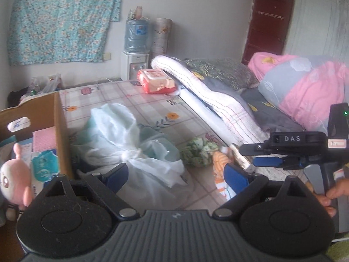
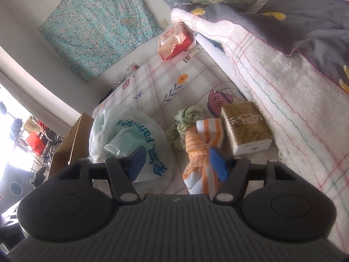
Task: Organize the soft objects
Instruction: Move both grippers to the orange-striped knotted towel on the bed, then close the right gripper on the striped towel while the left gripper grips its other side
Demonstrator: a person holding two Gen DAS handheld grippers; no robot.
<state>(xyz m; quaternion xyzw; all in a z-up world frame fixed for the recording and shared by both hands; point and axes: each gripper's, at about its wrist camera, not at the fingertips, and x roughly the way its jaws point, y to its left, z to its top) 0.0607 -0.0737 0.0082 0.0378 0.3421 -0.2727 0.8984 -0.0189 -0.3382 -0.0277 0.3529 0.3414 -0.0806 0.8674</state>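
Two grippers over the checked bedsheet [image 2: 165,69], four loose soft things still out.

We count one white plastic bag [image 1: 122,139], one green knotted cloth [image 2: 185,118], one orange striped cloth [image 2: 200,150] and one tissue pack [image 2: 246,126], side by side on the sheet. Our left gripper [image 1: 174,174] hangs spread wide and empty above the bag. Our right gripper [image 2: 176,163] is also wide apart, holding nothing, one pad against the striped cloth. One cardboard box [image 1: 59,126] on the left holds one pink plush [image 1: 15,176].

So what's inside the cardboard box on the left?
Inside the cardboard box: a pink pack, a teal-printed tissue pack and a pink plush toy at its near edge. The box wall hides anything deeper.
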